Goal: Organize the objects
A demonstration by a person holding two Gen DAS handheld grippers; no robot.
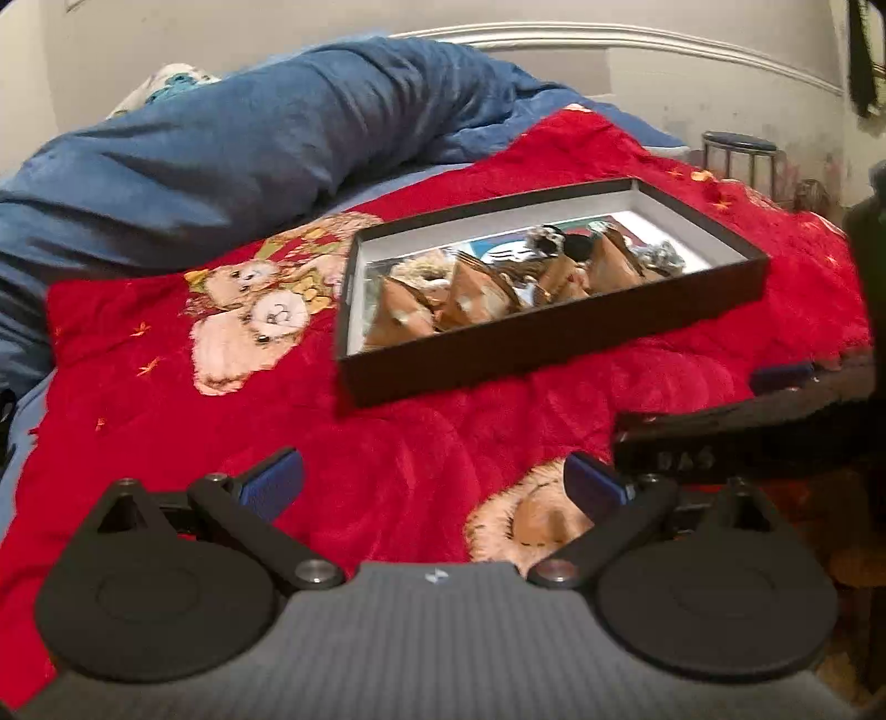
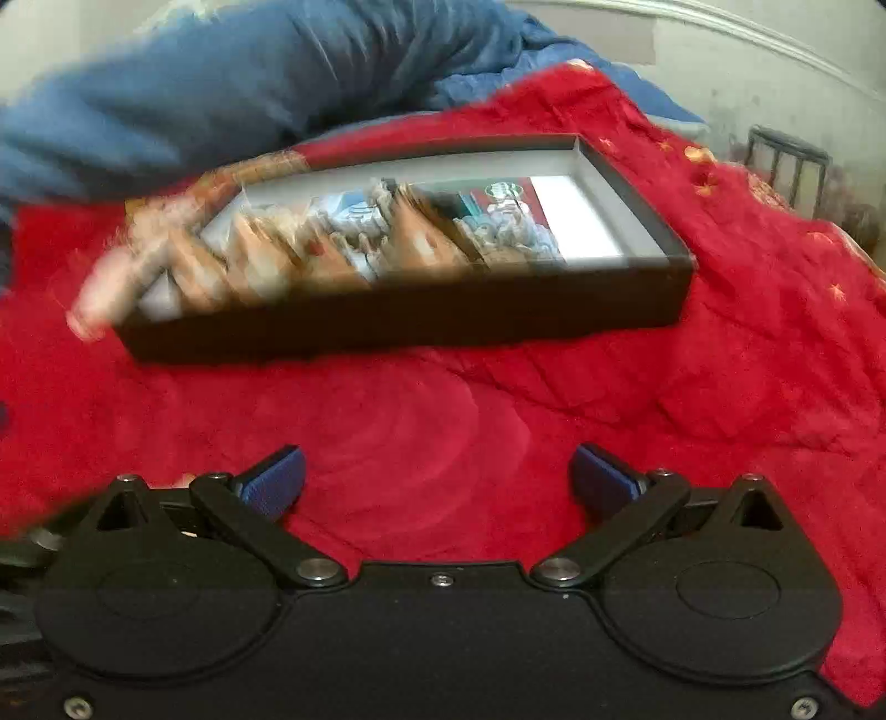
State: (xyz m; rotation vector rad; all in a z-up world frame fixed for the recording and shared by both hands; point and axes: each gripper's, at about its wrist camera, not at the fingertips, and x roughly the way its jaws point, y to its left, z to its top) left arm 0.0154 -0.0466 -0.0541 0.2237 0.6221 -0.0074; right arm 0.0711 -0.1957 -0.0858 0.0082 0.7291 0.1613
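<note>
Two wrist views, both low over the red blanket [image 1: 421, 443], facing the headboard, sharing the black box [image 1: 554, 338] [image 2: 410, 321] nearby.

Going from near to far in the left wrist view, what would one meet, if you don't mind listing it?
Left gripper → red blanket → black box → blue duvet → white headboard.
</note>
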